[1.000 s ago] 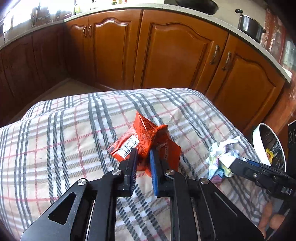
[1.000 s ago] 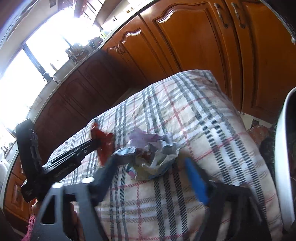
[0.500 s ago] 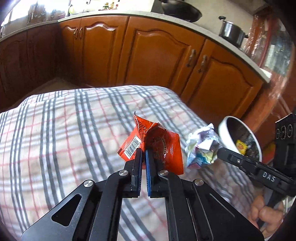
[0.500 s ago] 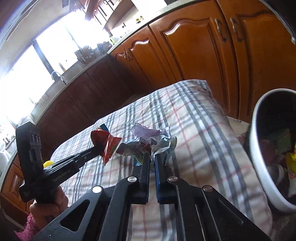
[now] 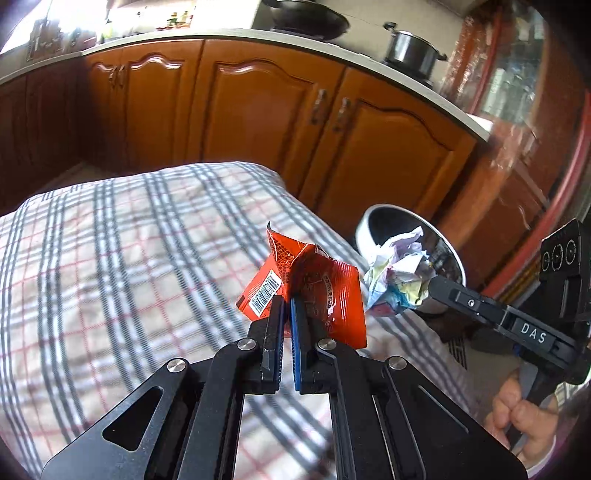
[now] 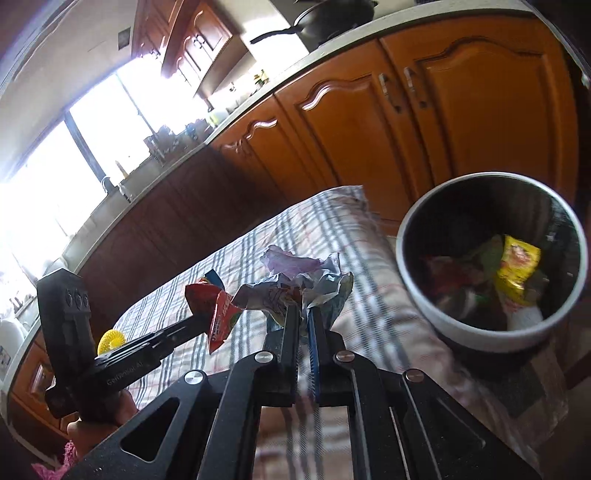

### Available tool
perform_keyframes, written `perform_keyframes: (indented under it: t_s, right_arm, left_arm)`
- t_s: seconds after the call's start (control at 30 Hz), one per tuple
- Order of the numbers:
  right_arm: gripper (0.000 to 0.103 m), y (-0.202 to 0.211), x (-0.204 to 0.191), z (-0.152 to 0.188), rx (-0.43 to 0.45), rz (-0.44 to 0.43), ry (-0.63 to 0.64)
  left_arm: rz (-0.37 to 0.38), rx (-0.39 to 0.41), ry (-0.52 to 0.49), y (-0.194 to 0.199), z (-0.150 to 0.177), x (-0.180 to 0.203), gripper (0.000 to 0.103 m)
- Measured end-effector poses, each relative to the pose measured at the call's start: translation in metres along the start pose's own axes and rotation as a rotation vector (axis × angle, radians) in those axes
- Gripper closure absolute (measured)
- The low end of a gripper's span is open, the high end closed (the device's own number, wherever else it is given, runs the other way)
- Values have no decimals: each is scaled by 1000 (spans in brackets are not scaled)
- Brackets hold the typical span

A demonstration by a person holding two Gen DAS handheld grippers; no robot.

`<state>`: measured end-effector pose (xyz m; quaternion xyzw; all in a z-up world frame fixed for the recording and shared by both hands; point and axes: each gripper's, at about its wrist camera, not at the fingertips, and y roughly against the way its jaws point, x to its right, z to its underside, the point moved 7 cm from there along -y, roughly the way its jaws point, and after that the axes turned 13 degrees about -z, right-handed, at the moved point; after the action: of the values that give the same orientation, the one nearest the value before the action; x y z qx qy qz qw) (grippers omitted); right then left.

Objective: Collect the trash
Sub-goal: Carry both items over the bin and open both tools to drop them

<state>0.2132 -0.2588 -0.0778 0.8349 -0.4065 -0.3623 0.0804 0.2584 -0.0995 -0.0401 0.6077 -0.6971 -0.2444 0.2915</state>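
Observation:
My left gripper [image 5: 287,301] is shut on a crumpled red snack wrapper [image 5: 325,288] and holds it above the plaid-covered table [image 5: 129,258]. My right gripper [image 6: 303,308] is shut on a crumpled ball of pale paper [image 6: 295,284], also lifted off the table. In the left wrist view the paper ball [image 5: 397,273] hangs in front of the trash bin [image 5: 365,229]. In the right wrist view the bin [image 6: 417,295] stands to the right past the table edge, with a yellow packet [image 6: 517,273] and other trash inside. The red wrapper [image 6: 218,314] shows left of the paper.
Wooden kitchen cabinets [image 5: 258,110] run behind the table under a counter with a steel pot [image 5: 412,48] and a dark pan [image 5: 306,18]. A yellow round object [image 6: 110,338] lies on the table's far left. A bright window [image 6: 74,166] is at the left.
Both grippers closed on their trash, lifted it off the table and swung right toward the bin, which now shows fully in the right wrist view.

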Motion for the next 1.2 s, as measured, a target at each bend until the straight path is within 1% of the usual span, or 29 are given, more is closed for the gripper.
perform_keyframes:
  t_s: [0.17, 0.53, 0.83, 1.2]
  right_arm:
    - [98, 28, 12, 5, 31, 32, -20]
    - [98, 73, 34, 13, 82, 87, -40]
    - [98, 90, 47, 8, 124, 113, -50]
    - [98, 104, 68, 1, 150, 139, -66]
  left_arm:
    - [22, -9, -25, 4, 6, 28, 100]
    - [35, -2, -107, 14, 14, 78, 100]
    - [41, -2, -155, 11, 11, 103, 100]
    - [53, -5, -193, 2, 5, 127, 100]
